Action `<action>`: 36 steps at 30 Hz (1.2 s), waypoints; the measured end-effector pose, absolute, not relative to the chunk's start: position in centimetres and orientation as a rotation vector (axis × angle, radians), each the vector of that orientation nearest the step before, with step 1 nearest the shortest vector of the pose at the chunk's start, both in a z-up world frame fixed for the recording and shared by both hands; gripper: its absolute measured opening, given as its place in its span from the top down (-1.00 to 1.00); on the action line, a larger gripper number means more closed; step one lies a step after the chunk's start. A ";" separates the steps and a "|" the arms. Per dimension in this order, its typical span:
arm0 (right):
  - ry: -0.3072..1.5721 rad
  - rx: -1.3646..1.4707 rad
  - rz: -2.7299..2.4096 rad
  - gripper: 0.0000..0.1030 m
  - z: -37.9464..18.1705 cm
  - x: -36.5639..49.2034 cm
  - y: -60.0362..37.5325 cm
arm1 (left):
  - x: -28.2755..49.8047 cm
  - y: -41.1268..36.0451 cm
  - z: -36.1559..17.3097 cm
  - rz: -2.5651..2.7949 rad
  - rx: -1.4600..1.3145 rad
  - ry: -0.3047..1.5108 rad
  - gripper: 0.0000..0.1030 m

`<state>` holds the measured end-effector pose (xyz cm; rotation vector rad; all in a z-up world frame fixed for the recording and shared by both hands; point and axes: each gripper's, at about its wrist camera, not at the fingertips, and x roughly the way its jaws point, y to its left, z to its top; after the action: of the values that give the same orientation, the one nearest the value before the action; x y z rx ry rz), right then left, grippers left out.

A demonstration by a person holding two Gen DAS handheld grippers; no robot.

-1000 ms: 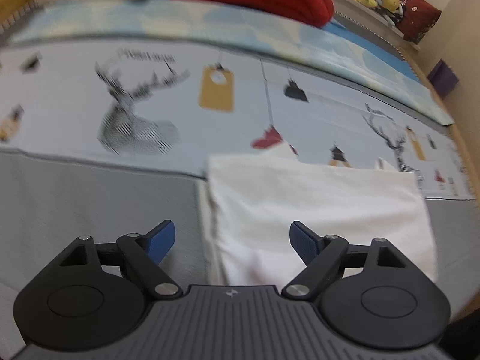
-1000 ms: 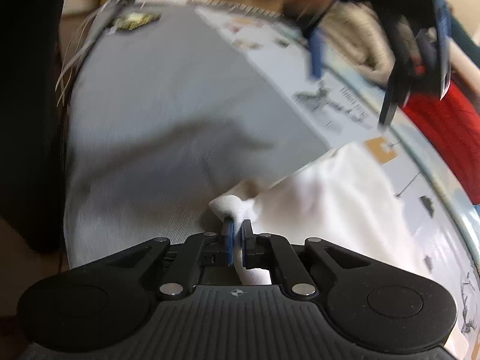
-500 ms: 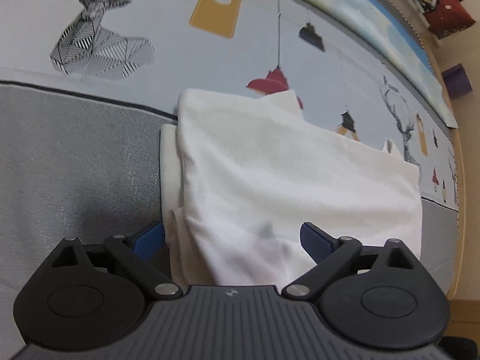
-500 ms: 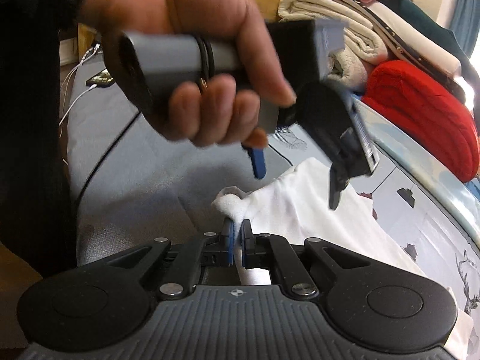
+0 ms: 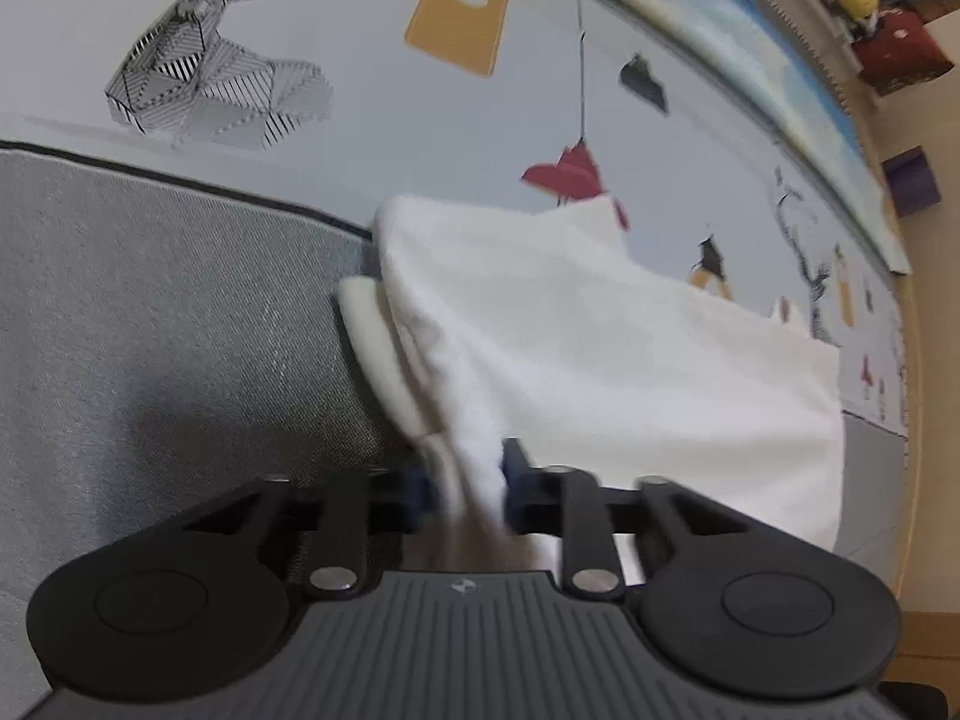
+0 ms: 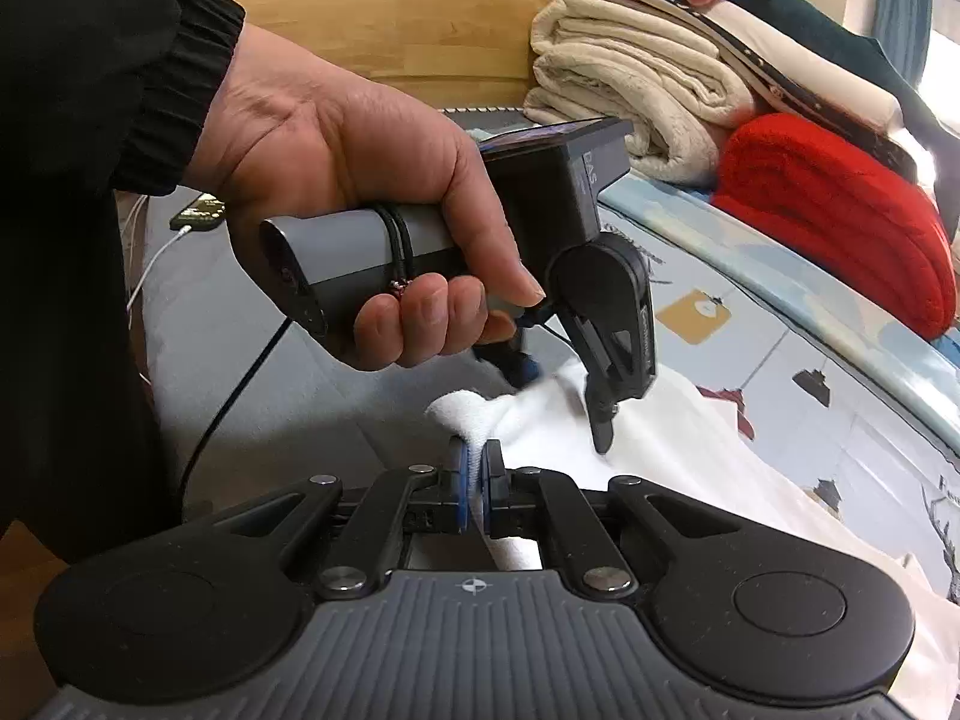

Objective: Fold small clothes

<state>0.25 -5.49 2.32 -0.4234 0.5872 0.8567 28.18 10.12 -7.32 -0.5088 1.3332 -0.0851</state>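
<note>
A small white garment lies folded on a bed, half on the grey mattress, half on a printed sheet. In the left wrist view my left gripper is shut on the garment's near left edge, with cloth bunched between the blue pads. In the right wrist view my right gripper is shut on a corner of the same white garment. The left gripper, held in a hand, also shows there, pressed down on the cloth just beyond my right fingertips.
The grey mattress lies to the left and a printed sheet with deer and tags beyond. Folded blankets and a red blanket are stacked at the headboard. A phone on a cable lies on the mattress.
My left gripper has come down onto the garment's near edge and closed on it. My right gripper stays shut on its corner.
</note>
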 end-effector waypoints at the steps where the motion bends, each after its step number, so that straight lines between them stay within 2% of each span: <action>1: 0.587 -0.419 0.862 0.93 2.3 0.2 -5.3 | 27.9 10.4 -6.6 -0.084 -0.511 1.314 0.62; 8: 0.576 -0.262 0.944 0.93 3.9 0.3 -4.6 | 25.1 13.0 -0.4 -0.016 -0.527 1.157 0.66; 12: 0.591 -0.122 0.950 0.93 4.8 1.0 -5.5 | 25.2 12.5 0.6 -0.019 -0.502 1.143 0.66; 18: 0.651 -0.055 0.834 0.93 4.0 1.9 -9.0 | 27.3 7.8 0.4 -0.093 -0.441 1.151 0.67; 22: 0.706 0.003 0.679 0.94 3.7 2.2 -13.2 | 27.9 2.7 1.6 -0.234 -0.429 1.081 0.66; 24: 0.724 0.057 0.580 0.94 3.8 2.1 -16.1 | 27.7 0.1 2.9 -0.352 -0.441 1.015 0.54; 25: 0.731 0.098 0.523 0.94 4.0 1.9 -17.7 | 27.5 -1.1 3.7 -0.427 -0.446 0.979 0.36; 26: 0.737 0.146 0.447 0.94 4.1 1.7 -19.7 | 27.3 -2.2 4.6 -0.510 -0.453 0.941 0.08; 28: 0.747 0.215 0.278 0.95 4.0 1.0 -23.1 | 26.8 -3.6 5.9 -0.593 -0.447 0.874 -0.16; 30: 0.782 0.280 0.090 0.95 3.0 0.1 -26.4 | 26.7 -4.3 6.0 -0.592 -0.418 0.858 -0.16; 34: 0.961 0.435 -0.193 0.95 -1.3 -1.0 -31.9 | 27.6 -4.9 3.5 -0.535 -0.406 0.998 -0.10; 36: 0.991 0.478 -0.203 0.94 -2.3 -1.6 -33.1 | 27.6 -5.5 2.1 -0.520 -0.325 1.062 -0.05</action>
<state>-1.56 -33.07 -2.31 0.4777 0.9908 -0.2034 27.59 -5.50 2.09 -0.3252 1.0624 -0.5199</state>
